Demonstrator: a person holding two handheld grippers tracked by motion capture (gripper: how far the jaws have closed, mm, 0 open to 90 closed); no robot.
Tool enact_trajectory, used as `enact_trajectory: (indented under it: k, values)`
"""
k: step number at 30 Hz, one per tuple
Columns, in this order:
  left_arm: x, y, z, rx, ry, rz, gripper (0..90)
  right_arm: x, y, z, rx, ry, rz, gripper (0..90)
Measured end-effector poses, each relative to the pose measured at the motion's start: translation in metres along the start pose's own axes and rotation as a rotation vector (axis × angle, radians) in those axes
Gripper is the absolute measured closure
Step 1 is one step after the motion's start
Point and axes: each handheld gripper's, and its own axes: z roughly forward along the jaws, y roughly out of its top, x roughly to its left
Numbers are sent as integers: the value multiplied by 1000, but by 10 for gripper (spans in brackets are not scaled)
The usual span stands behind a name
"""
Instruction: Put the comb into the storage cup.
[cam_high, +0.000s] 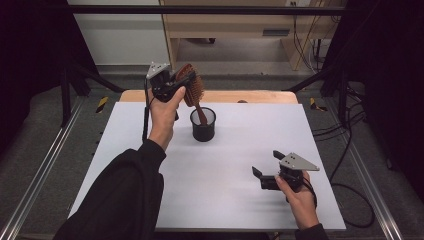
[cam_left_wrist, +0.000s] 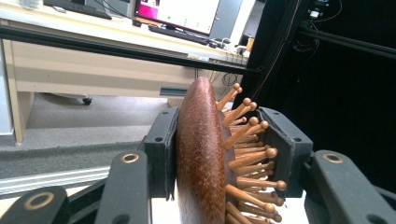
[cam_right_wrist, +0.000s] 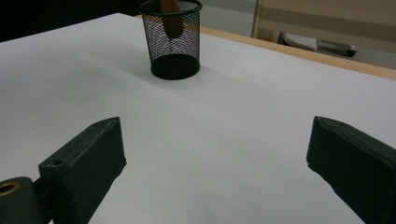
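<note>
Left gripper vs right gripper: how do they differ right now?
The left gripper is shut on the wooden hairbrush, its pads on the brush head; the right gripper stands open with nothing between its jaws. The left is raised above the black mesh cup, where the brush handle dips in; the right sits low near the white table. Both have black jaws and are hand-held.

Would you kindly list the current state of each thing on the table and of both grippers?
Brown wooden hairbrush: upright, head clamped, handle end inside the cup.
Black wire-mesh cup: upright on the white table, holding the brush handle.
Left gripper: shut on the brush head, raised above the cup.
Right gripper: open, holding nothing, low over the table.
</note>
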Motion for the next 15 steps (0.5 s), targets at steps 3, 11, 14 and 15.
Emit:
enact_trajectory:
  k: [3,11,14,15]
  values:
    - [0,-1,0,4,1,5,510,0,0,0,0,0,0,45]
    - [0,-3,2,9,4,8,509,0,0,0,1,1,0,46]
    - [1,-3,2,9,4,9,509,0,0,0,1,2,0,46]
    - [1,-3,2,8,3,8,509,0,0,0,1,2,-1,46]
